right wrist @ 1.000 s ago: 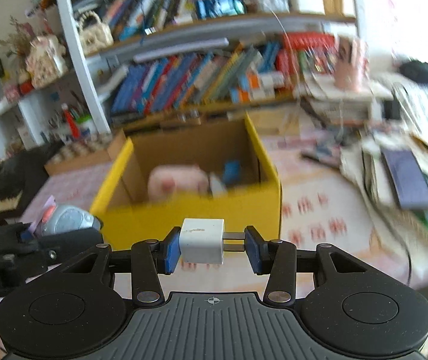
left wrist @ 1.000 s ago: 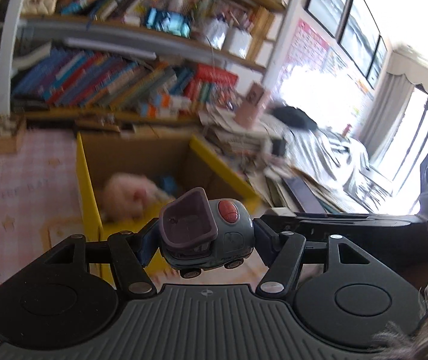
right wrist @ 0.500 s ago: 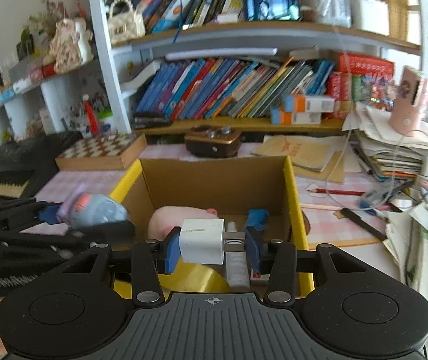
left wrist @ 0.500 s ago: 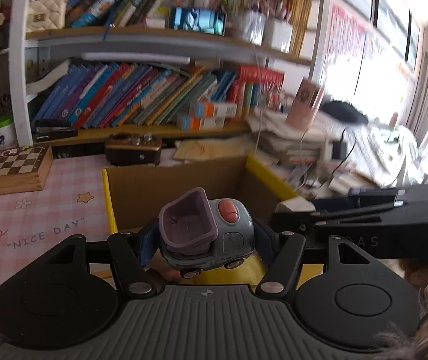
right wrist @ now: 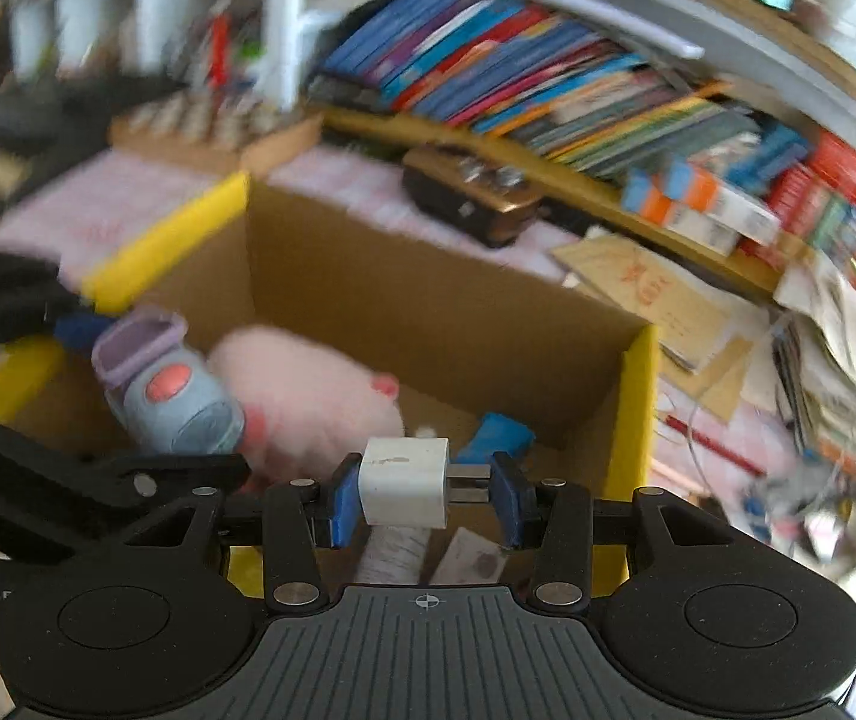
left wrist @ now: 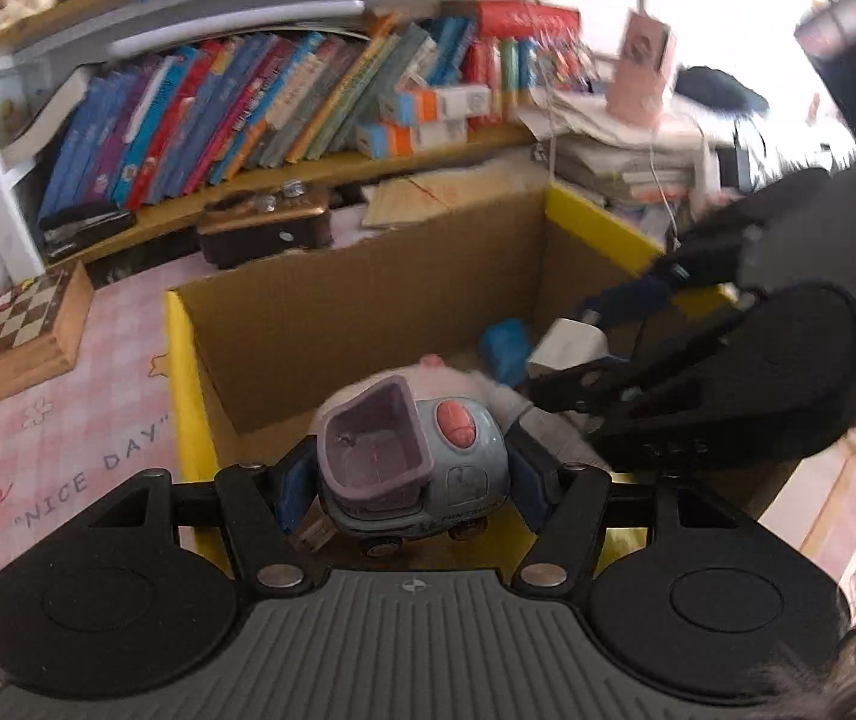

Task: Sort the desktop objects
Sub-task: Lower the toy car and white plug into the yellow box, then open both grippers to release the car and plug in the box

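Observation:
My left gripper [left wrist: 413,483] is shut on a grey-blue toy truck [left wrist: 410,462] with a purple bucket, held over the near edge of the yellow cardboard box [left wrist: 185,372]. My right gripper [right wrist: 422,495] is shut on a white charger plug [right wrist: 405,483], held above the box's inside [right wrist: 637,396]. The plug also shows in the left wrist view [left wrist: 565,345], and the truck in the right wrist view [right wrist: 173,393]. A pink plush toy [right wrist: 314,402] and a blue object [right wrist: 496,435] lie in the box.
A chessboard [left wrist: 5,336] lies on the pink "NICE DAY" mat [left wrist: 56,456] left of the box. A brown case [left wrist: 266,228] sits behind it. Bookshelves [left wrist: 284,96] stand at the back. Paper stacks [left wrist: 625,162] pile at the right.
Both grippers have moved forward and tilted down over the box, so its inside now shows. The two grippers have come closer together. Each keeps its hold.

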Motion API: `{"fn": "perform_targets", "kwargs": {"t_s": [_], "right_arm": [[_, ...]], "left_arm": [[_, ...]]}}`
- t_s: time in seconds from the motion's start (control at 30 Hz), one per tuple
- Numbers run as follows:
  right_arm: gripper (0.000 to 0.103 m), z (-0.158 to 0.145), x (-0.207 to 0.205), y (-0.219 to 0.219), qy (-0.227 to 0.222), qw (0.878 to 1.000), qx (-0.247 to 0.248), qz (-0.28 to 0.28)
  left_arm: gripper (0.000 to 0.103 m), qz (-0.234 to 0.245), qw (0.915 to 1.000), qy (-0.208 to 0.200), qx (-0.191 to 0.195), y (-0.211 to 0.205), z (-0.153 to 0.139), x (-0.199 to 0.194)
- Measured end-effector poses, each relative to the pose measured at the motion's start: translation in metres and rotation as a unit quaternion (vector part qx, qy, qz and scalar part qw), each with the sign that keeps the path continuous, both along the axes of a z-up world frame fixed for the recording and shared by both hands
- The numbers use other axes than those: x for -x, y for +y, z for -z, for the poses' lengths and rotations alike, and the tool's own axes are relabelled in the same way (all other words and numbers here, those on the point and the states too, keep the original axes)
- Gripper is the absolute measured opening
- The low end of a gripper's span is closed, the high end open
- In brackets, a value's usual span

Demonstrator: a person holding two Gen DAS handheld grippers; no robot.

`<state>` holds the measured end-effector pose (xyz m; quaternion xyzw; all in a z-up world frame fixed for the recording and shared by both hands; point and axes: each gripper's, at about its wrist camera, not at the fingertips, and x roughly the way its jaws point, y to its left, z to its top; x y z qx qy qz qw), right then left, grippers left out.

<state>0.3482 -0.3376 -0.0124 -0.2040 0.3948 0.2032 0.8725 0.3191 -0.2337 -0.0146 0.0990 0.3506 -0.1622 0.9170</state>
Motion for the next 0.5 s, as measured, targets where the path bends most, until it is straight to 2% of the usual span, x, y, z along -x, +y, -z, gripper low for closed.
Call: {"fn": "perform_targets", "kwargs": {"t_s": [0.13, 0.3, 0.37, 0.43, 0.47, 0.5], "right_arm": [[0.044, 0.015, -0.012, 0.006, 0.043, 0.998, 0.033, -0.026], [0.044, 0.017, -0.021, 0.004, 0.092, 0.995, 0.015, -0.028], [0.044, 0.017, -0.020, 0.002, 0.094, 0.995, 0.013, -0.023], [0.044, 0.015, -0.018, 0.002, 0.088, 0.996, 0.011, -0.024], [0.045, 0.014, -0.016, 0.000, 0.081, 0.996, 0.008, -0.025], [0.045, 0.012, -0.014, -0.001, 0.074, 0.997, 0.003, -0.026]], "left_arm": [[0.062, 0.007, 0.9998, 0.000, -0.020, -0.004, 0.003, 0.000], [0.062, 0.009, 0.9993, -0.005, -0.035, -0.008, 0.005, 0.002], [0.065, 0.004, 0.9995, -0.008, -0.030, -0.008, 0.005, 0.003], [0.073, -0.002, 0.9997, -0.012, -0.023, -0.007, 0.005, 0.006], [0.082, -0.009, 0.9996, -0.017, -0.022, -0.007, 0.004, 0.007], [0.084, -0.012, 0.9995, -0.024, -0.018, -0.005, 0.003, 0.010]]}}
